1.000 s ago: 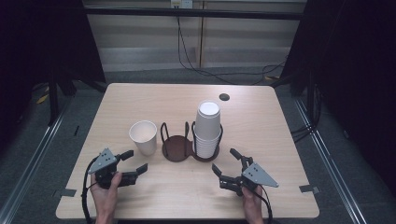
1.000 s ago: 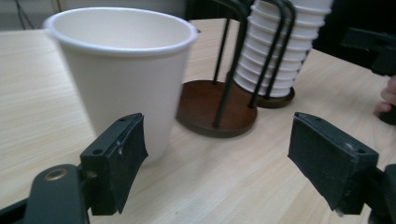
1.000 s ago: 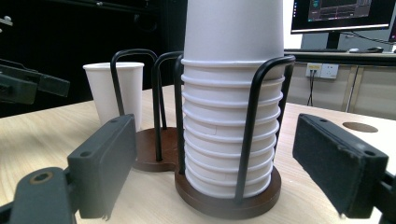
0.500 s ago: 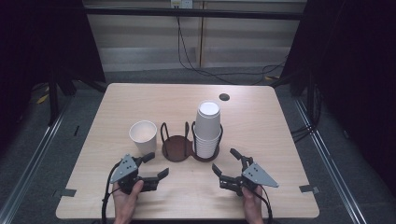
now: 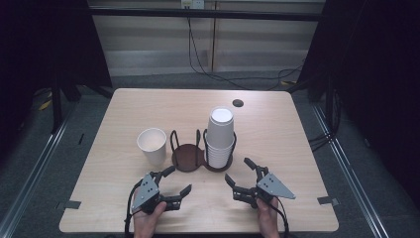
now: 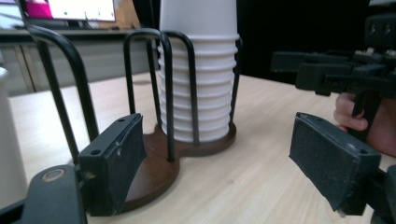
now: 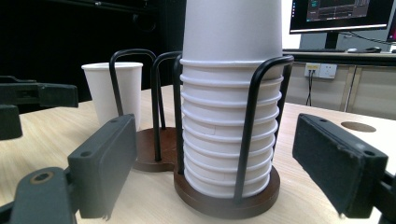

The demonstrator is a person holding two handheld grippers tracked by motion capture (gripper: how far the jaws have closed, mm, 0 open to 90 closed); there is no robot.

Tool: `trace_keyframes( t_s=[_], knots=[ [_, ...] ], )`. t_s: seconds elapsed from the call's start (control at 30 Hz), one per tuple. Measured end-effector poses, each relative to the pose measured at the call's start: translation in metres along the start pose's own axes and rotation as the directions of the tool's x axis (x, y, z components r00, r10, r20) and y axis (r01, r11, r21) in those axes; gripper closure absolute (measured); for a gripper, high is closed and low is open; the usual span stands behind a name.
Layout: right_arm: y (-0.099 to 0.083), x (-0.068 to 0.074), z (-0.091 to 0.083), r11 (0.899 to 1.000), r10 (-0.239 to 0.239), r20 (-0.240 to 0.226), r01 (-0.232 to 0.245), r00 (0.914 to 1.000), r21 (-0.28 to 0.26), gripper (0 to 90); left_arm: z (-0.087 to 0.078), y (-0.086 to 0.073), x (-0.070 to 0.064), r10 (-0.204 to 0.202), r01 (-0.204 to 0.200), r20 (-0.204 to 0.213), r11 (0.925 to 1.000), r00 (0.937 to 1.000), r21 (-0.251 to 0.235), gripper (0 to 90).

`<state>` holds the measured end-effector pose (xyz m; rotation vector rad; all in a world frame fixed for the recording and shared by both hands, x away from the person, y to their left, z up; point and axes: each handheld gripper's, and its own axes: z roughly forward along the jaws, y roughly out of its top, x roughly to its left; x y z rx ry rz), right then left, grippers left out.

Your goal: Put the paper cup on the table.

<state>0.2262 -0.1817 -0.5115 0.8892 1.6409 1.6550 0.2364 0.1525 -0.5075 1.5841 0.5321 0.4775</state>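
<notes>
The wooden counter (image 5: pixel 124 114) is carrying one two-ring wire cup holder (image 5: pixel 188 157) at its centre: the ring at 3 o'clock is holding one stack of white paper cups (image 5: pixel 220 136), the ring at 9 o'clock is sitting bare. One single paper cup (image 5: pixel 152 144) is standing just beyond at 9 o'clock. At 6 o'clock the left hand-held gripper (image 5: pixel 176 183) and right hand-held gripper (image 5: pixel 238 172) are hovering, jaws spread, gripping nothing; no cup handling looks begun.
</notes>
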Motion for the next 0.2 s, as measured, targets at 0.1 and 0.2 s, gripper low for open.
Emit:
trace_keyframes(
  t_s=[0.1, 0.2],
  knots=[
    [0.0000, -0.0001, 0.0001, 1.000, 0.000, 0.000, 0.000, 1.0000, 0.000, 13.7, -0.0050, -0.0026, 0.0000, -0.004, 0.004, 0.008, 0.9982, 1.0000, -0.060, 18.8],
    [0.0008, -0.0001, 0.0013, 1.000, 0.010, 0.020, -0.010, 0.9998, 0.023, 12.8, -0.0049, -0.0021, 0.0017, 0.000, -0.001, -0.018, 0.9988, 0.9998, -0.050, 18.2]
  ],
)
